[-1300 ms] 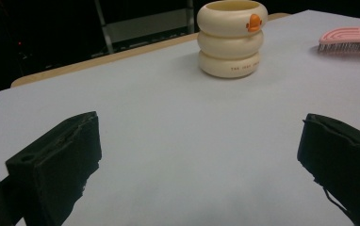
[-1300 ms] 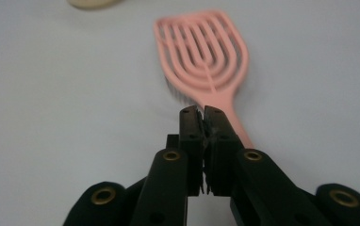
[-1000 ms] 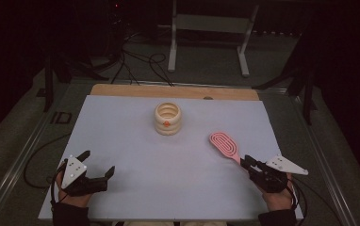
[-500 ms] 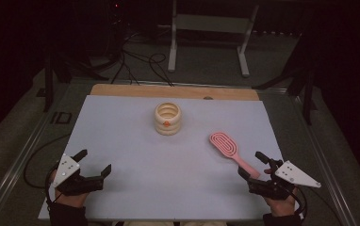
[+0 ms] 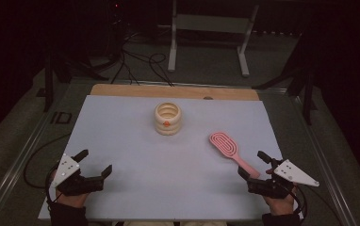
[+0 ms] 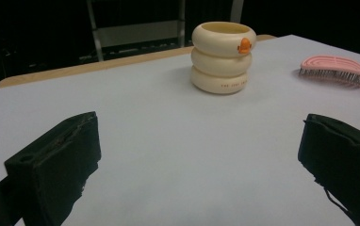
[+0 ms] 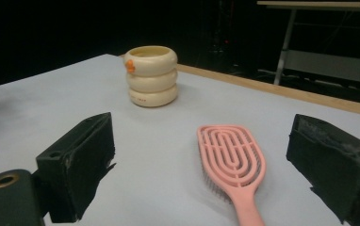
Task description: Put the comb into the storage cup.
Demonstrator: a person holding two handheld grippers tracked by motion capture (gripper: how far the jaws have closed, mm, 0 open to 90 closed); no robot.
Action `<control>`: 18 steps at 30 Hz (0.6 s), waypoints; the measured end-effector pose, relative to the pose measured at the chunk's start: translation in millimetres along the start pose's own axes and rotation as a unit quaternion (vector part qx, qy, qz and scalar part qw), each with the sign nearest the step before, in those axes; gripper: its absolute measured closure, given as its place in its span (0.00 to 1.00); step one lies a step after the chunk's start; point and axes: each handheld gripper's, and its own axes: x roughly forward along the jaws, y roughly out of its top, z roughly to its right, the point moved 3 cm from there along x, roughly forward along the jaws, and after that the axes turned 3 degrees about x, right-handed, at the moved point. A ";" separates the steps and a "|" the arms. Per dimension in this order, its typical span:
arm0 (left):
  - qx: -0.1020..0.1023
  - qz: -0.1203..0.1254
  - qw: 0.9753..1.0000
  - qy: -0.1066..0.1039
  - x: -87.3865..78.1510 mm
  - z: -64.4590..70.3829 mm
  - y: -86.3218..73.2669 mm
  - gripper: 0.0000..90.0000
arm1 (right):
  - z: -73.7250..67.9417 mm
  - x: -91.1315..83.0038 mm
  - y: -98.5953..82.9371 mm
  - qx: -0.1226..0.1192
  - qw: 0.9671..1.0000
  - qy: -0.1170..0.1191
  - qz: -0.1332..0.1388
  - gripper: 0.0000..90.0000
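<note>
1. Pink plastic paddle hairbrush with an open looped back [image 5: 230, 150] lies flat on the pale grey counter [image 5: 135, 136], bristles down, just ahead of the right claw [image 5: 257, 166]. In the right gripper view the brush [image 7: 233, 165] runs up the middle of the gap between the two black jaws, its handle end nearest the camera and its oval head farther off.

2. Its long axis runs from the right claw forward and toward the middle of the counter, so it nearly lines up with the direction that claw points. The handle tip sits between the jaw tips or a shade in front of them; I cannot tell whether it touches either jaw.

3. The right claw stands wide, holding nothing, one jaw to each side of the handle.

4. The left claw [image 5: 95, 164] is also spread wide and empty, well apart from the brush at the opposite near corner. In the left gripper view the brush [image 6: 339, 68] lies far off to the right, side-on.

5. Ahead of both claws, near the counter's middle, stands a cream cup shaped like three stacked rings with a small orange mark [image 5: 167, 118], apart from the brush.

6. Judgement: the right hand is plainly the nearer one, and a short push forward along the handle's line, then closing across its narrow width, looks like the grasp this calls for.
</note>
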 end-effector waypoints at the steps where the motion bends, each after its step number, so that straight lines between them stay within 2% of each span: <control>1: 0.000 0.000 1.000 0.000 0.0 0.0 0.0 0.01 | 0.0 0.0 0.0 0.000 1.000 0.000 0.000 0.09; 10: -0.005 0.003 1.000 -0.002 0.7 -0.1 -1.9 0.01 | 4.6 2.2 2.1 0.002 1.000 -0.010 -0.016 0.09; 18: -0.008 0.000 1.000 0.002 2.1 -0.4 -4.5 0.01 | 11.6 6.4 5.7 0.010 0.999 -0.011 -0.050 0.09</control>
